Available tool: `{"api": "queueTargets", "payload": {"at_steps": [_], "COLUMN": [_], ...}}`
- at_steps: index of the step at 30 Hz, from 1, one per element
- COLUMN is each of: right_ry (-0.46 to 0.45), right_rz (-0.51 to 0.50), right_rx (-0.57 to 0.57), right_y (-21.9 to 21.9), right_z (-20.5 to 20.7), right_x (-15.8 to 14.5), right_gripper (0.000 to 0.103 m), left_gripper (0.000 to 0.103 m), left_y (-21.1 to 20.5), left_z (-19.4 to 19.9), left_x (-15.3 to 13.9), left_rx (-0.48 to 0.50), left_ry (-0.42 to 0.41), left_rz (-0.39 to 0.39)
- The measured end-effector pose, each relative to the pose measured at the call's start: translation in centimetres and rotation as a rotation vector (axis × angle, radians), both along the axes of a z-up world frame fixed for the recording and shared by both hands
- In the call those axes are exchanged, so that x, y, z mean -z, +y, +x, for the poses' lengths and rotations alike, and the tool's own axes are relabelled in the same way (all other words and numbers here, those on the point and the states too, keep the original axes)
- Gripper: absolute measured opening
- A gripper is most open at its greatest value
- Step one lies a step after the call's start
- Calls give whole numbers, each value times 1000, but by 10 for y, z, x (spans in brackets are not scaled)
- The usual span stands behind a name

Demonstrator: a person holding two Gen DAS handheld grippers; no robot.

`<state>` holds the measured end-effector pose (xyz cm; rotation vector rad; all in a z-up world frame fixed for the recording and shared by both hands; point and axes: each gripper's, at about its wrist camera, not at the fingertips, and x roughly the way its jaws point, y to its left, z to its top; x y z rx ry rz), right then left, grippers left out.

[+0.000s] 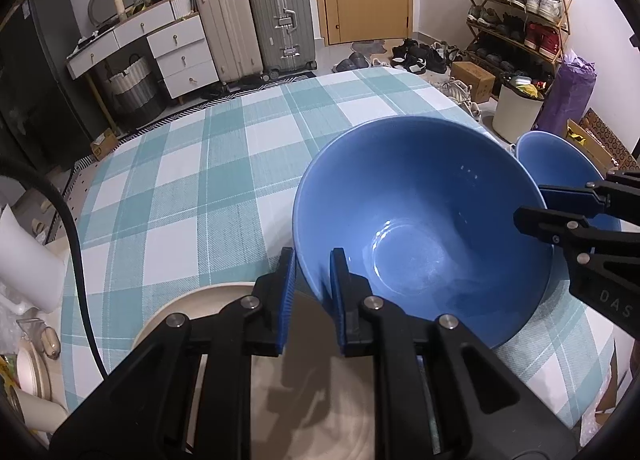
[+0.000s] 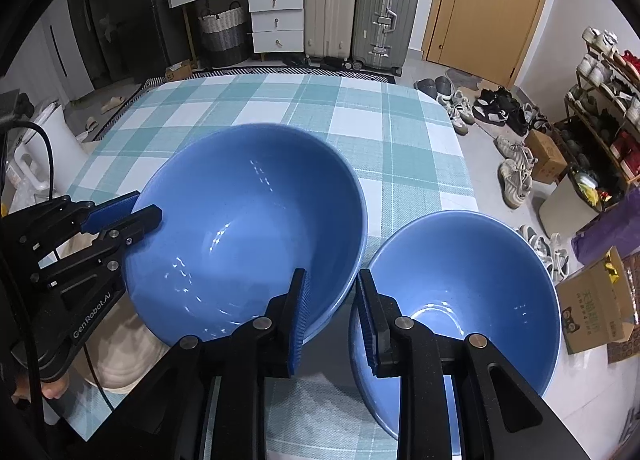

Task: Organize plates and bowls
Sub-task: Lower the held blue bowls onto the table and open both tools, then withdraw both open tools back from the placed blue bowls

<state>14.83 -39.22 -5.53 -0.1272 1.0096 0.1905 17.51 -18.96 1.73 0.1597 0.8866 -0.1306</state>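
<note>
A large blue bowl (image 1: 420, 219) (image 2: 244, 227) is held tilted over the checked tablecloth (image 1: 180, 179). My left gripper (image 1: 312, 284) (image 2: 140, 203) straddles its left rim with a small gap to the pads. My right gripper (image 2: 332, 308) (image 1: 532, 203) straddles its right rim, one finger inside, one outside, with a gap too. A smaller blue bowl (image 2: 464, 284) (image 1: 560, 163) sits to the right, touching the outer right finger. A beige plate (image 1: 224, 308) (image 2: 120, 348) lies under my left gripper.
Suitcases (image 2: 360, 7), a white drawer unit (image 2: 276, 15) and a door (image 2: 488, 7) stand beyond the table. Shoes (image 2: 512, 175), a shoe rack (image 1: 516, 7) and cardboard boxes (image 2: 596, 304) are on the right. A black cable (image 1: 76, 244) hangs at the left.
</note>
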Motion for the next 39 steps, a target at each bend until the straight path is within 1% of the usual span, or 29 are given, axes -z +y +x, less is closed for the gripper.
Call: {"api": "queueTargets", "payload": {"at_steps": [6,7,8,9,10,11,12,13,14,15,16,17,18,19,21,22,23,26,29,35,39], "right_ry": [4,4,5,3,-2,-11,-16,-20,-23,-28,-33,-39,-47,-55,-67,-74,-86,-117,-144,-205,-221], "right_rz": [5,11,15,29,41,58,64,71,76,83,91,97,103,111,130,140,145,158,169,178,190], "right_rx": [3,2,1,0,-1,-3,-2,-2,-4,-5,-8,-9,-8,-5,11,19,27,46,62,77,101], "right_y": [-2,-2,-1,-2,-2,-2,-2,-2,-1,-1,-1,-1,-1,-1,-6,-9,-12,-25,-37,-63,-80], "right_z": [0,0,0,-1,-1,-2,-3,-3,-4,-5,-6,-8,-9,-11,-15,-18,-20,-31,-44,-74,-88], "right_x": [-1,-2,-3,-5,-7,-11,-13,-15,-18,-21,-24,-28,-31,-35,-45,-49,-53,-67,-81,-107,-115], "right_gripper": [24,27,30,38,45,48,55,63,67,73,80,83,89,94,99,100,101,102,102,102,102], "left_gripper": [16,16,20,24,36,47,50,55,62,66,75,82,82,82,89,94,103,102,102,102,102], "left_y": [1,3,5,8,9,12,16,18,20,21,22,23,24,24,25,25,25,22,15,-6,-19], "left_z": [-3,-4,-4,-5,-6,-7,-6,-9,-11,-14,-17,-21,-26,-30,-38,-43,-47,-61,-72,-94,-108], "left_x": [0,-1,-2,-4,-5,-7,-9,-12,-16,-20,-23,-28,-33,-37,-45,-49,-53,-62,-70,-80,-79], "left_rx": [8,9,4,-1,-7,-17,-30,-34,-34,-35,-35,-31,-27,-23,-12,-12,-11,20,29,47,47], "left_ry": [4,6,13,22,28,34,40,41,41,38,35,26,14,8,2,-4,-9,-8,-10,-7,11], "left_rz": [-7,-14,-24,-39,-49,-60,-76,-86,-102,-115,-123,-136,-146,-151,-172,-185,-197,-244,-268,-278,-295]}}
